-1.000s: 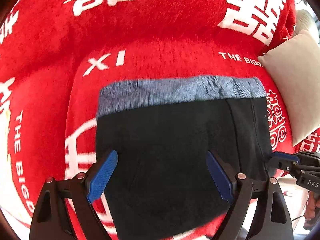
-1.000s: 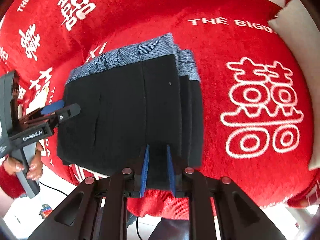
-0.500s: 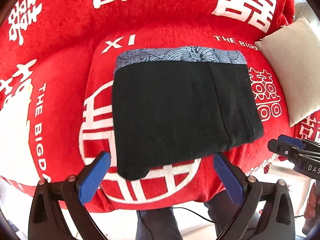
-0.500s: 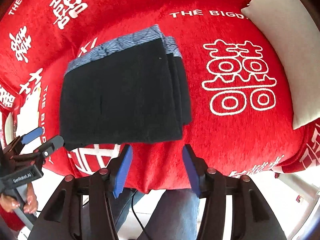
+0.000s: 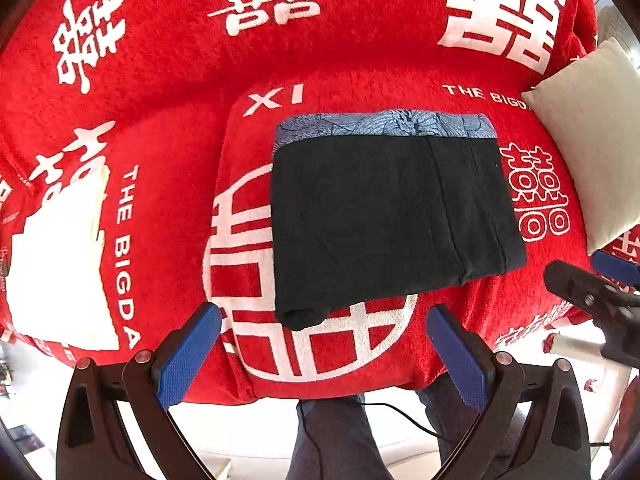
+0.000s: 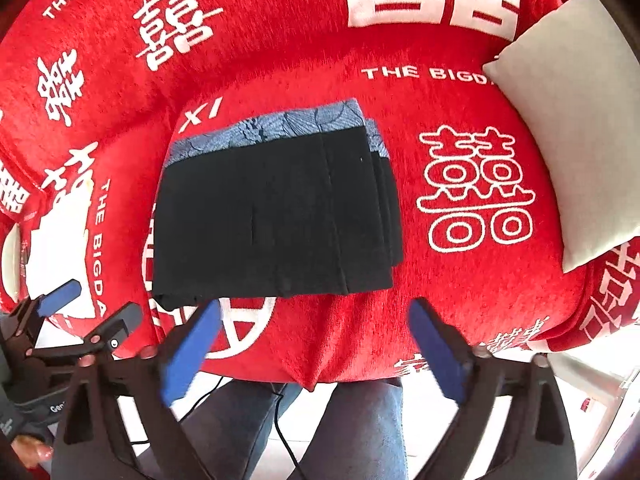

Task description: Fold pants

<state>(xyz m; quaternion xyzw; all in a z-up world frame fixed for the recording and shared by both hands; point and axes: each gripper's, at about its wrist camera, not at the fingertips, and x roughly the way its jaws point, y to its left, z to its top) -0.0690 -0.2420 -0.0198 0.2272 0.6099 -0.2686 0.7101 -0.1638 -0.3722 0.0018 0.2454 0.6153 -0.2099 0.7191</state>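
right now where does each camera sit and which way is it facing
Left wrist: on the left gripper, looking down at the folded black pants on the red sofa cover; its open blue fingers and the person's legs show.
Right wrist: on the right gripper, looking down at the same pants; its fingers, just opened, hold nothing.
Shared: pants, cover, white pillow; each sees the other gripper.

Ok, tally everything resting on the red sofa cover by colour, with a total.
Black with a blue patterned band: 1, the folded pants
Cream: 1, the cushion
White: 1, a flat cloth or paper on the cover's left side; I cannot tell which
Total: 3
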